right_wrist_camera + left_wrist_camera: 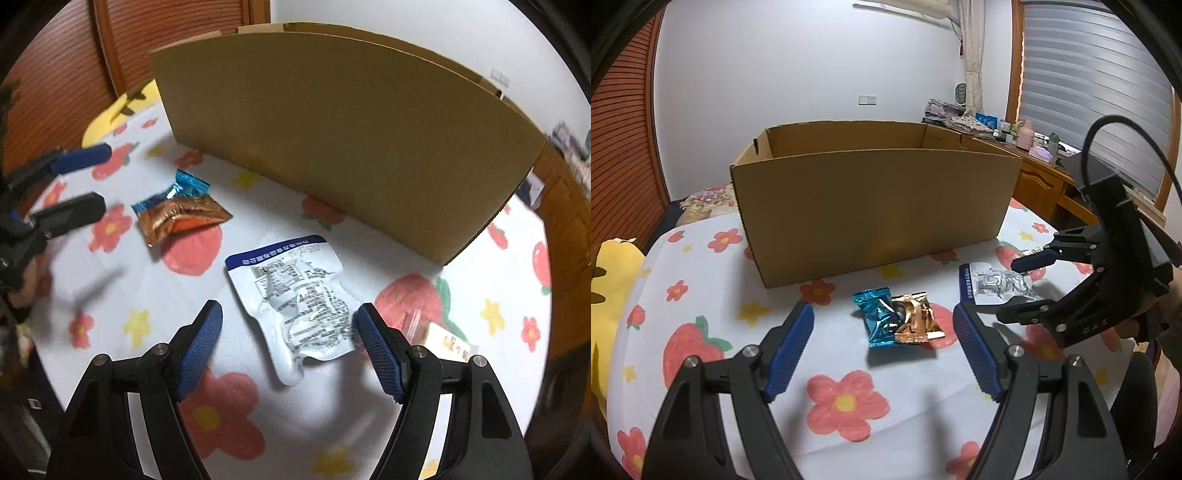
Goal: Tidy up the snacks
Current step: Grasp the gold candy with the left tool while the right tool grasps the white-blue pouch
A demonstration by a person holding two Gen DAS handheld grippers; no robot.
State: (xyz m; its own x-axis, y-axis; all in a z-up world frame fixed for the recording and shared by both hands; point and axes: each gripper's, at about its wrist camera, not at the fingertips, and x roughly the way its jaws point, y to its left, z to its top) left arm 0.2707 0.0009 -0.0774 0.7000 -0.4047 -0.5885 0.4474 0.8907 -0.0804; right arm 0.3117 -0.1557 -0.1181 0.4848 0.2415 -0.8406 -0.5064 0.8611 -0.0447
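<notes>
A blue foil packet point(877, 317) and a copper foil packet point(916, 317) lie overlapping on the flowered cloth, in front of an open cardboard box point(871, 206). My left gripper point(882, 310) hangs open just above and before them, nothing between its pads. A white pouch with a blue band point(295, 295) lies flat to their right. My right gripper point(289, 308) is open and straddles this pouch, its right pad close to the pouch's edge. The right gripper point(1010, 291) also shows in the left wrist view, and the left gripper point(103, 176) at the left of the right wrist view.
A small packet with a pale label point(447, 343) lies right of the white pouch, partly behind my right finger. A yellow plush toy point(613, 273) sits at the cloth's left edge. A wooden desk with clutter point(1034, 147) stands behind the box.
</notes>
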